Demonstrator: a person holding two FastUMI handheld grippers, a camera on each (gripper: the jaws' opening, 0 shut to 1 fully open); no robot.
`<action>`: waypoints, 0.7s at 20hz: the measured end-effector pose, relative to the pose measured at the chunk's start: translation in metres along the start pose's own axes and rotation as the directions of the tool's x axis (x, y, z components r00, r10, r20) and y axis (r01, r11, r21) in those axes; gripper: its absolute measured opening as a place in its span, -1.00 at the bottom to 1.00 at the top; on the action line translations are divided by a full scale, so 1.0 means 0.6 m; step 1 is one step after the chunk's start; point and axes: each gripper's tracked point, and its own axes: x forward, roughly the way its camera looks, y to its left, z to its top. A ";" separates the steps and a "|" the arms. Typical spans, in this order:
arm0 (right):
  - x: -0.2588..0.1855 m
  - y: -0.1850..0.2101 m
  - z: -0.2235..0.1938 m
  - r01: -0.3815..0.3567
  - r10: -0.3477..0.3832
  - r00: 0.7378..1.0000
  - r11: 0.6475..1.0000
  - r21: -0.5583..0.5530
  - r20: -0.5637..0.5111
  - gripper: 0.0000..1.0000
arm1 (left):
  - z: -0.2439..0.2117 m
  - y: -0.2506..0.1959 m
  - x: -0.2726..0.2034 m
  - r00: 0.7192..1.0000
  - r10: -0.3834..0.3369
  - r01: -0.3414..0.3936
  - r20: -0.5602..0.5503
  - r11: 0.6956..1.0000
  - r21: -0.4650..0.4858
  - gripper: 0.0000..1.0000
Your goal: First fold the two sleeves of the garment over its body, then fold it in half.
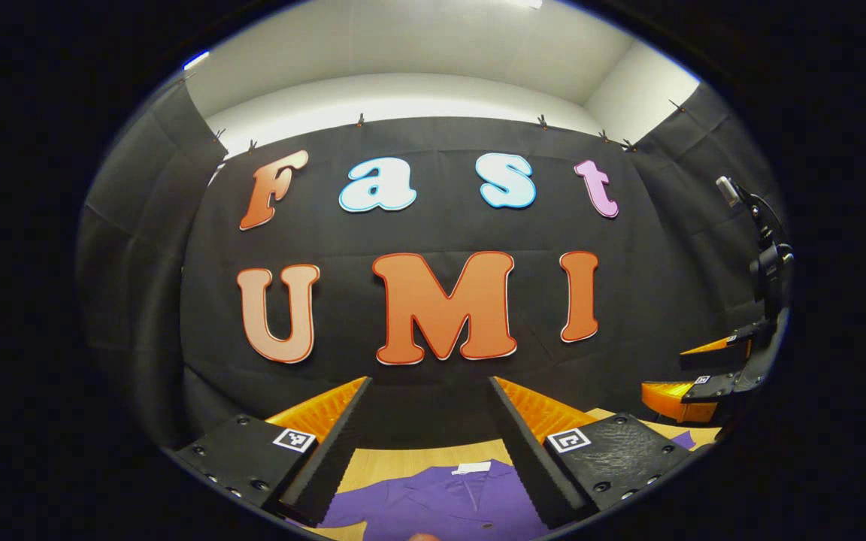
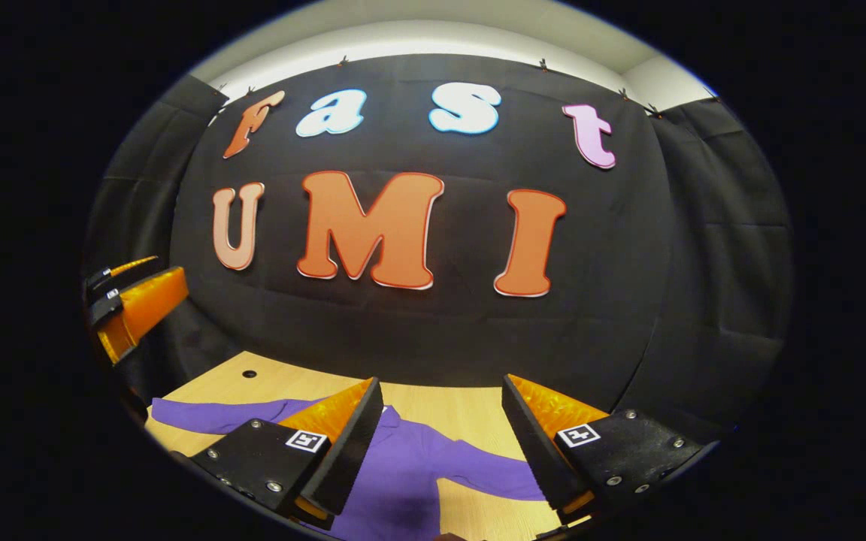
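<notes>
On the wooden table (image 2: 470, 413) the purple shirt (image 2: 410, 473) lies flat, both sleeves spread out. The left gripper (image 1: 429, 391) and right gripper (image 2: 440, 391) hover wide apart, holding nothing. Step 1 seems unstarted; next, pinch 1 sleeve.

It is a recording booth: black cloth (image 1: 433, 391) clipped up as walls around a pale wooden worktop (image 2: 448, 409).

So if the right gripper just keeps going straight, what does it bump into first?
Probably the black cloth wall. The right gripper points above the purple garment on the wooden table, though depth is unclear.
</notes>
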 end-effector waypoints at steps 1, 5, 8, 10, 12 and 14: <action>0.001 -0.012 -0.015 0.021 -0.021 0.999 1.000 0.009 -0.027 0.91 | 0.001 -0.003 -0.001 1.000 -0.001 0.001 0.005 1.000 0.002 0.89; 0.010 -0.064 -0.064 0.092 -0.089 0.991 0.995 0.026 -0.098 0.91 | 0.002 -0.005 0.000 1.000 0.007 -0.007 0.009 1.000 0.006 0.89; 0.018 -0.119 -0.101 0.155 -0.150 0.977 0.988 0.020 -0.154 0.90 | 0.005 -0.002 0.002 1.000 0.019 -0.019 0.011 1.000 0.019 0.91; 0.024 -0.153 -0.134 0.190 -0.183 0.964 0.982 0.016 -0.194 0.91 | 0.007 -0.002 0.003 1.000 0.025 -0.025 0.016 0.999 0.025 0.92; 0.027 -0.191 -0.170 0.230 -0.220 0.946 0.973 0.012 -0.238 0.91 | 0.007 -0.002 0.001 0.999 0.031 -0.032 0.018 0.999 0.034 0.92; 0.032 -0.222 -0.213 0.263 -0.251 0.922 0.965 -0.001 -0.294 0.91 | -0.001 -0.005 0.000 0.999 0.035 -0.035 0.005 0.998 0.044 0.91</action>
